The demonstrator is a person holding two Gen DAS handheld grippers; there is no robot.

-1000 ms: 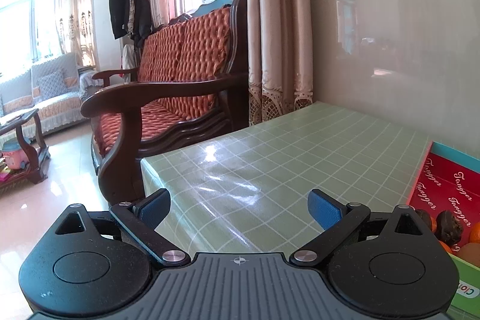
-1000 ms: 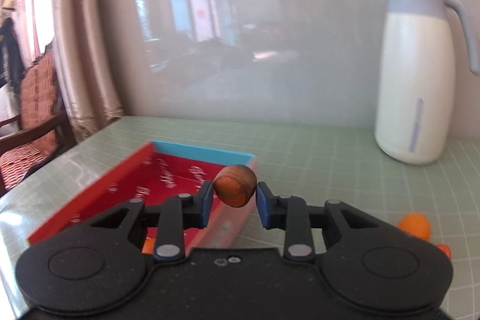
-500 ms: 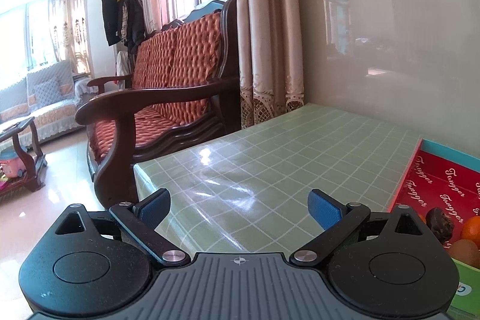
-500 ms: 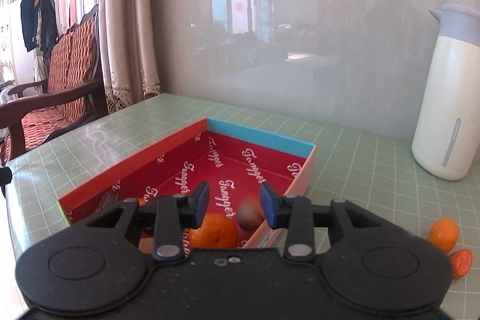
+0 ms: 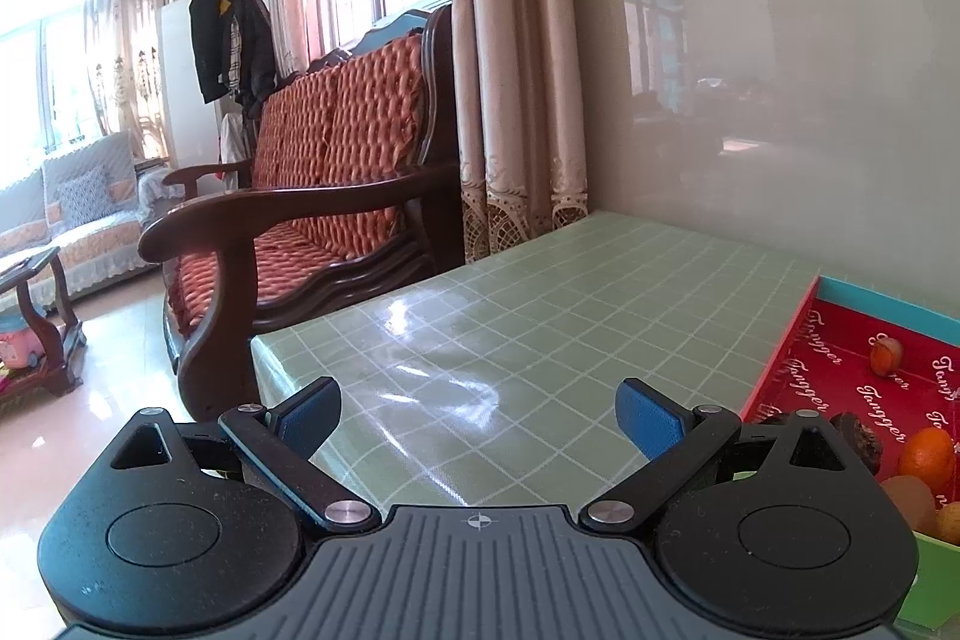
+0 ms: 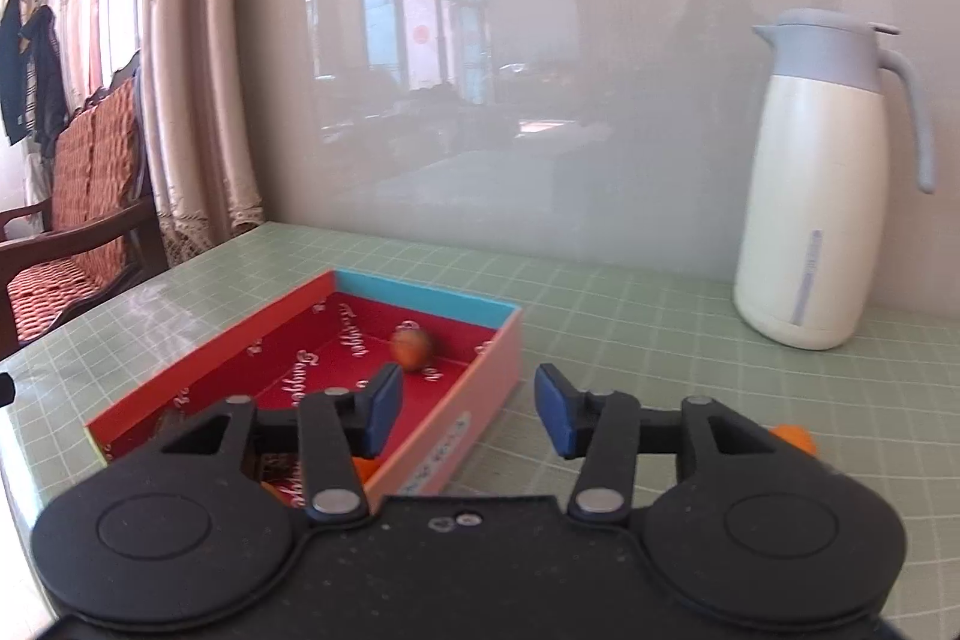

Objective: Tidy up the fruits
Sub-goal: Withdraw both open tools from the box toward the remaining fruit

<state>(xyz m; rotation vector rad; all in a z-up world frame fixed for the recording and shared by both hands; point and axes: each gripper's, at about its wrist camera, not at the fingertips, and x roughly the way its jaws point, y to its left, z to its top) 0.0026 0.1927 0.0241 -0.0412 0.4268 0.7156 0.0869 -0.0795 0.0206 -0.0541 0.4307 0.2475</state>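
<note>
Right wrist view shows the right gripper above the green checked counter, its jaws released and just been opening, with nothing between them. Its left jaw hangs over the near end of the red box, and the right jaw is outside the box wall. A small brownish-orange fruit lies on the box floor near the blue far end, slightly blurred, so it may be rolling. An orange fruit peeks from behind the gripper on the counter, and a white jug stands upright by the wall. Left wrist view shows the left gripper with jaws spread wide and empty over bare counter, the box at its right holding an orange and other fruit.
</note>
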